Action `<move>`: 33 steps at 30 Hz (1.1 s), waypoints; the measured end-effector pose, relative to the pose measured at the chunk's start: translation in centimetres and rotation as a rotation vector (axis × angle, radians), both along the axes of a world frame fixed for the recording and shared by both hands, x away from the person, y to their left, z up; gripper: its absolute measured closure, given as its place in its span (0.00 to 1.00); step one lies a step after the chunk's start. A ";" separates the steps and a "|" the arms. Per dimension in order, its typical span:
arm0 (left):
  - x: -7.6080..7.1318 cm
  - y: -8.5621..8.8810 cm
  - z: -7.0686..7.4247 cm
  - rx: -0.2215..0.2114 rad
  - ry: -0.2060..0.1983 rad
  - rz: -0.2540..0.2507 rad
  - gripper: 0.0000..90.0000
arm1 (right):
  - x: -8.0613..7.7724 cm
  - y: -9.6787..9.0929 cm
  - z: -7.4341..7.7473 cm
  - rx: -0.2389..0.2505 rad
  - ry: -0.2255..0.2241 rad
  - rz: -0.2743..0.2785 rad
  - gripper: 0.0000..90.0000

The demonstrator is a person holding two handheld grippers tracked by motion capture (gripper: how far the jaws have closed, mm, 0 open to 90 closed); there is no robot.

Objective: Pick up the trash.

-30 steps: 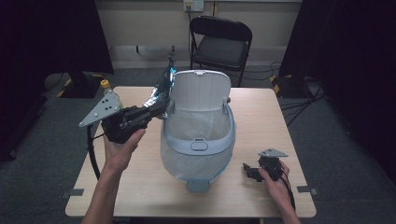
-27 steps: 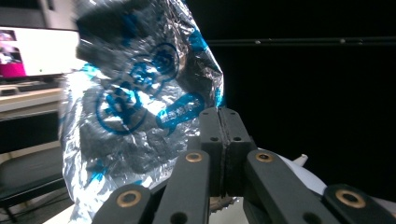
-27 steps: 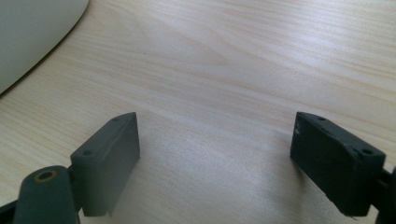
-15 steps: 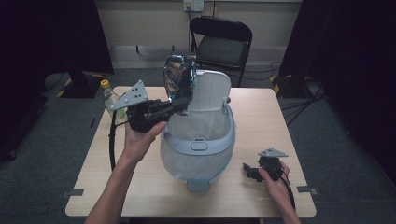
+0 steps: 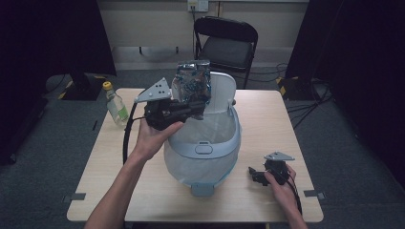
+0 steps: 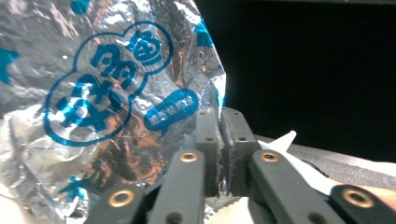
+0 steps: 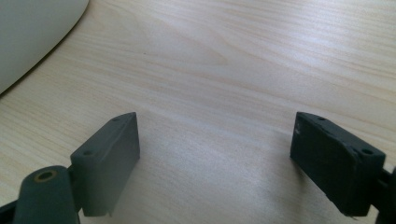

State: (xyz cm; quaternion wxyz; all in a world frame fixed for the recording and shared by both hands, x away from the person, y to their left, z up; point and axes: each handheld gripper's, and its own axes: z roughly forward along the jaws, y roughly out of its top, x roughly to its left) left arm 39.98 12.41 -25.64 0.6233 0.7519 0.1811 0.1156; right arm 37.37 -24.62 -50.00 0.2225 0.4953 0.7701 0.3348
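Observation:
A crumpled silver foil snack bag (image 5: 192,81) with blue print hangs over the open mouth of a pale blue bin (image 5: 230,143) with a white liner. My left gripper (image 5: 197,106) grips the bag's lower edge. In the left gripper view the foil bag (image 6: 102,93) sits to the left and its edge is pinched in my left gripper (image 6: 219,135), whose jaws stand almost together; they have just been opening slightly. My right gripper (image 5: 254,173) rests on the table at the front right, open, and in its own view the right gripper (image 7: 215,154) has bare wood between its jaws.
The bin's lid (image 5: 223,91) stands raised at the back. A clear bottle (image 5: 116,106) with a yellow cap stands at the table's back left. A black folding chair (image 5: 228,45) is behind the wooden table (image 5: 267,119). The bin's wall (image 7: 32,32) lies left of my right gripper.
My left hand has carried the foil bag rightward, from beside the bin's left edge to above its open mouth. The right hand has stayed still.

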 end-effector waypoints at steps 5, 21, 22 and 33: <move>0.5 -0.2 -0.2 0.010 0.015 -0.013 0.85 | 0.0 0.0 0.0 0.000 -0.001 0.001 0.16; 0.4 2.6 -1.3 -0.039 0.044 0.027 0.65 | 0.0 0.0 0.0 0.001 0.000 0.000 0.16; 0.4 3.0 -1.5 -0.036 0.046 0.033 0.63 | 0.0 0.0 0.0 0.001 0.001 0.000 0.16; 0.3 6.1 -2.8 -0.019 0.040 0.121 0.43 | 0.0 0.0 0.0 0.000 0.001 0.000 0.16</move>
